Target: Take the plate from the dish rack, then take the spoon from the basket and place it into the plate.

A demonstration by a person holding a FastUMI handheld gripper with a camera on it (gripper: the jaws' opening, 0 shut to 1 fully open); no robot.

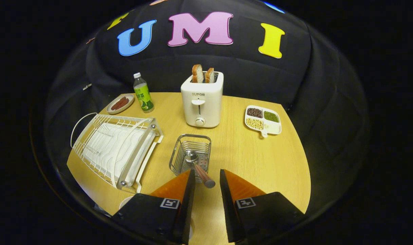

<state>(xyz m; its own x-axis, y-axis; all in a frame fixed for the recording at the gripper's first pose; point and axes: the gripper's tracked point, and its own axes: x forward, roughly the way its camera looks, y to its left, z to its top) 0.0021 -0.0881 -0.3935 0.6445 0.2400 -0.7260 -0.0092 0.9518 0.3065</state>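
The tool (207, 173) is held above the near part of the wooden tabletop (260, 160), its two fingers spread with a clear gap between them and pinching nothing. The spoon (198, 166) lies in the wire basket (190, 153), just ahead of the fingertips at 12 o'clock. Its metal bowl rests on the basket floor, and its brown handle leans out over the near rim, the handle end reaching into the gap close to the left finger (181, 185). Whether the handle touches that finger cannot be told.

The white wire dish rack (116, 149) sits at 10 o'clock from the tool, beside the basket but apart from it. The rim of the white plate (125, 202) shows at 8 o'clock, mostly hidden behind the left finger's housing.

Beyond the basket at 12 o'clock stands a white toaster (202, 102) with two bread slices (203, 74) upright in its slots. A green-labelled bottle (143, 93) and a small dish of red strips (120, 103) stand at 11 o'clock. A divided tray of beans (262, 120) lies at 1 o'clock.
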